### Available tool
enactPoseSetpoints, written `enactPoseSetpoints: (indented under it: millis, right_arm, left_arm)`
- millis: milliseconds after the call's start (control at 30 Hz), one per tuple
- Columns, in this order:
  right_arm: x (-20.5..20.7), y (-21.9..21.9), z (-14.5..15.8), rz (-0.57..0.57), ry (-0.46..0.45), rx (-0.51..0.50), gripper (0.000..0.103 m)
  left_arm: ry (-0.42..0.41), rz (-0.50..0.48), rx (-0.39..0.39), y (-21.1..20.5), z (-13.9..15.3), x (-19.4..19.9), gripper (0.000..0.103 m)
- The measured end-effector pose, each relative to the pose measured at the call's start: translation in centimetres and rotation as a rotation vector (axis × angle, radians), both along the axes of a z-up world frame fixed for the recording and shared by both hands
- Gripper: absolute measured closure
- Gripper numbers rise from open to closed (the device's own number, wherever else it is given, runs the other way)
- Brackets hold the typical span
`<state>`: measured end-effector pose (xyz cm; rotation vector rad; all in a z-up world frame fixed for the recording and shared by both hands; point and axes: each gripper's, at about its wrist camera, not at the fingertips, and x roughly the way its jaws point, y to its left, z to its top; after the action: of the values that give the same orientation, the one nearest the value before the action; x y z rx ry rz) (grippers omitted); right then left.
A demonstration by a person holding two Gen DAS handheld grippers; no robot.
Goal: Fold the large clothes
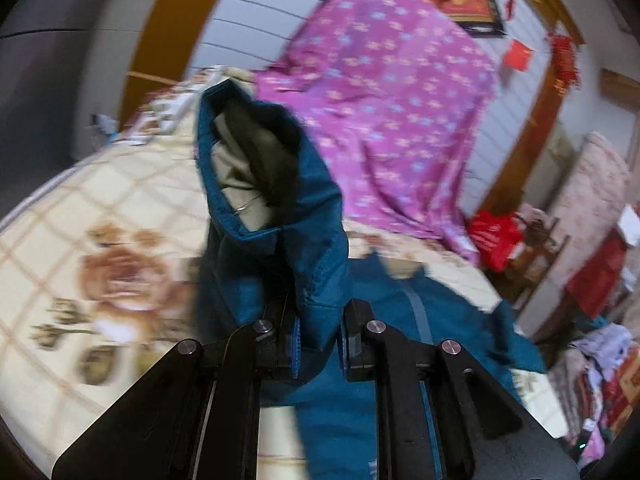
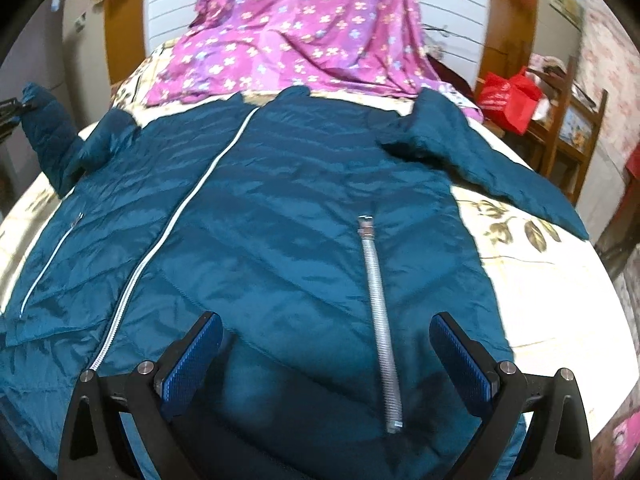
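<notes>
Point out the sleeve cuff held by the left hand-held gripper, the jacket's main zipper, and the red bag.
sleeve cuff [image 1: 256, 168]: left wrist view, on the open cuff's lining.
main zipper [image 2: 176, 216]: right wrist view, mid-length of the white teeth.
red bag [image 2: 508, 98]: right wrist view, on its front.

glossy quilted jacket [image 2: 280, 208], metal zip [image 2: 384, 320]

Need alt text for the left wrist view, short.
The left gripper is shut on the cuff end of a teal jacket sleeve, lifted so its open cuff faces the camera. Behind lie a floral bedspread, the rest of the jacket, and a purple flowered sheet; the frame is motion-blurred.
</notes>
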<state>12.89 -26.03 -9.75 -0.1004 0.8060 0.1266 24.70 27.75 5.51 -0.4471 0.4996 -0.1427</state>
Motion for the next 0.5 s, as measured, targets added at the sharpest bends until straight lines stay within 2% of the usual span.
enactPoseSetpoints:
  millis: [167, 333, 500]
  right_arm:
    - [-0.3, -2.1, 0.4, -0.065, -0.001, 0.039, 0.0]
    - [-0.7, -2.6, 0.4, -0.054, 0.005, 0.022, 0.0]
    - [-1.0, -3.8, 0.7, -0.064, -0.009, 0.046, 0.0]
  left_arm:
    - [-0.02, -0.113, -0.048, -8.6, 1.2, 3.0, 0.091]
    - [-0.037, -0.233, -0.082, -17.7, 2.5, 6.2, 0.091]
    - [-0.007, -0.355, -0.091, -26.7, 1.4, 9.3, 0.09]
